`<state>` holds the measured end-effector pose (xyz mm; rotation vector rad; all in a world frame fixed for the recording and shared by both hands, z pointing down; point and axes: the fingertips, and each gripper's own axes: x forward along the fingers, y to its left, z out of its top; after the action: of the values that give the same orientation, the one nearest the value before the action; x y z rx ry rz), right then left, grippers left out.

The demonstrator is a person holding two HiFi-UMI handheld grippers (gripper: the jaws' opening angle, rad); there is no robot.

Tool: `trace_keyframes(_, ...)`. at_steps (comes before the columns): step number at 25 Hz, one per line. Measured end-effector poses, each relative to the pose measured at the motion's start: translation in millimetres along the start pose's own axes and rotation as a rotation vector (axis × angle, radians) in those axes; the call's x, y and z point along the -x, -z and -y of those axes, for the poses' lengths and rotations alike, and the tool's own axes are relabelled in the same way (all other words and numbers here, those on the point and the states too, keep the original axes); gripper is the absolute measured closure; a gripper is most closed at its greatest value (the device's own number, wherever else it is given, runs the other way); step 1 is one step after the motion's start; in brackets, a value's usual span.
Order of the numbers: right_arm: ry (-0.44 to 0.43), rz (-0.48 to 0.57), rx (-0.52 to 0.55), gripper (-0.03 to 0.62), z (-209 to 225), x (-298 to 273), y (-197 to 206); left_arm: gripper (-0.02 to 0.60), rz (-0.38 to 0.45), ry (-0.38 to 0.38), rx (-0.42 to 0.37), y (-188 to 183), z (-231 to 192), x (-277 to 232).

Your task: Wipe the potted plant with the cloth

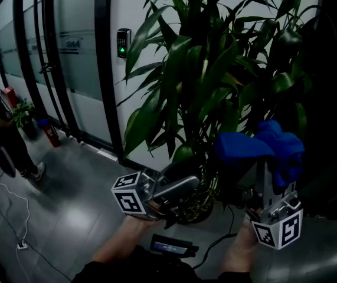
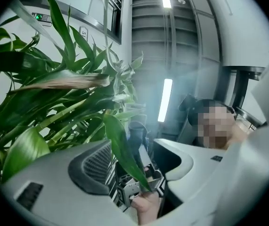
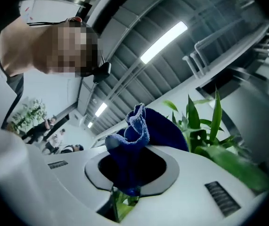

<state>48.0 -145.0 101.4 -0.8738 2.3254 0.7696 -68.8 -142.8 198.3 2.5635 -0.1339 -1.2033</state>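
The potted plant (image 1: pixel 215 81) fills the middle of the head view with long green leaves; its dark pot (image 1: pixel 196 212) stands on the floor. My left gripper (image 1: pixel 183 186) reaches into the lower leaves. In the left gripper view its jaws (image 2: pixel 134 166) stand open, and one hanging leaf (image 2: pixel 122 147) lies between them without being pressed. My right gripper (image 1: pixel 264 167) is raised at the plant's right side, shut on a bunched blue cloth (image 1: pixel 265 149). In the right gripper view the cloth (image 3: pixel 139 135) bulges out of the jaws, with a bit of leaf (image 3: pixel 120 205) beneath it.
A glass partition with dark frames runs along the left. A person (image 1: pixel 0 122) stands at the far left beside a small plant and a red extinguisher (image 1: pixel 53 136). A keypad with a green light (image 1: pixel 123 43) is on the wall. A white cable (image 1: pixel 15 208) trails over the grey floor.
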Motion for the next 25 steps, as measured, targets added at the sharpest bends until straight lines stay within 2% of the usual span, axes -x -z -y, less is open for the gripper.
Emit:
trace_keyframes(2, 0.031, 0.031, 0.054, 0.505, 7.5, -1.5, -13.2, 0.292, -0.01, 0.009, -0.004, 4.5, 1.9, -4.9)
trace_keyframes(4, 0.018, 0.026, 0.09, 0.505, 7.8, -7.9, -13.9, 0.285, -0.023, 0.013, -0.015, 9.0, 3.7, -9.0)
trace_keyframes(10, -0.163, -0.144, 0.053, 0.505, -25.5, -35.1, 41.6, 0.224, -0.04, 0.04, -0.054, 13.7, 14.4, -18.9)
trace_keyframes(15, -0.301, -0.254, 0.055, 0.505, -66.2, -23.4, 69.6, 0.19, -0.086, 0.036, -0.146, 19.0, 22.3, -20.6)
trace_keyframes(20, -0.352, -0.299, 0.033, 0.505, -84.4, -5.2, 82.7, 0.166, -0.099, 0.025, -0.199, 20.9, 23.0, -20.0)
trace_keyframes(25, -0.408, -0.348, 0.011, 0.505, -103.4, 17.4, 93.8, 0.158, -0.086, 0.012, -0.202, 20.7, 19.4, -16.7)
